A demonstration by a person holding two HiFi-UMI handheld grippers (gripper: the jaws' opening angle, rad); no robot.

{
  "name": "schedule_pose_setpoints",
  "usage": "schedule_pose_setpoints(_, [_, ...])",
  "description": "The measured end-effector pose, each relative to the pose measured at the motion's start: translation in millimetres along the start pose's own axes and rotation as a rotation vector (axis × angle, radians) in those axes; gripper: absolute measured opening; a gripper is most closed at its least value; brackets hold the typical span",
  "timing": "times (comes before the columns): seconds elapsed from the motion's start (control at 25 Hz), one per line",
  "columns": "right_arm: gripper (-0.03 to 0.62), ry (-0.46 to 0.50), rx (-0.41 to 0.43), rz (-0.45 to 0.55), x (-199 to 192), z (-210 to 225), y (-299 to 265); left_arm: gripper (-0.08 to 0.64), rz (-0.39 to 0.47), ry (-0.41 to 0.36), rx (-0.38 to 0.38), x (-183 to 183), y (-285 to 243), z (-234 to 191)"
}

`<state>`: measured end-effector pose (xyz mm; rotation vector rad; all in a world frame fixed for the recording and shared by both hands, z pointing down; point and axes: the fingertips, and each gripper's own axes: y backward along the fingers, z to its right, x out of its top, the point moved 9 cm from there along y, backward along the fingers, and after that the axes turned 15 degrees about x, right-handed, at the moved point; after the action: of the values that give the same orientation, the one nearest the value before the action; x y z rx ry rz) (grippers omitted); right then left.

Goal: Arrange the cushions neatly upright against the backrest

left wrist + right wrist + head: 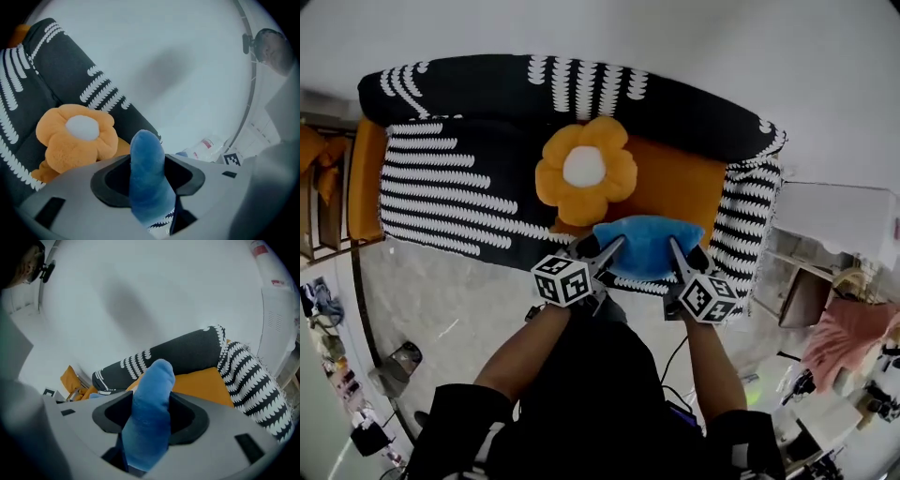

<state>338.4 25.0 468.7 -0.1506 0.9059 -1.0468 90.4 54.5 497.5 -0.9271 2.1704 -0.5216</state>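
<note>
A blue plush cushion [647,244] hangs in front of the sofa seat, held at its two near corners. My left gripper [614,248] is shut on its left corner [147,173], and my right gripper [675,251] is shut on its right corner [150,418]. An orange flower cushion [584,171] with a white centre leans upright against the black backrest [581,94], also seen in the left gripper view [77,138]. An orange square cushion [675,187] lies behind the blue one, to the flower's right [201,383].
The sofa wears a black throw with white scalloped stripes [450,187]; its right armrest [750,216] is striped too. A white cabinet [834,220] stands at the right. Orange chairs [328,178] are at the left, and the grey floor [441,300] holds small clutter.
</note>
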Motion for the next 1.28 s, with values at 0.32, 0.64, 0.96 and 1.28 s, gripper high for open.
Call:
schedule_pose_setpoints(0.32, [0.238,0.043,0.152,0.039,11,-71,30,0.218,0.158,-0.036,0.05,16,98,34])
schedule_pose_setpoints(0.64, [0.236,0.155,0.405,-0.03,12,-181,6,0.218,0.39,0.013,0.171,31,227,16])
schedule_pose_setpoints(0.96, [0.236,0.302,0.594,-0.081,-18,-314,-48,0.221,0.604,0.047,0.251,43,355,-47])
schedule_pose_setpoints(1.28, [0.236,0.463,0.652,-0.142,-99,-473,-107,0.221,0.767,0.131,0.28,34,494,-157])
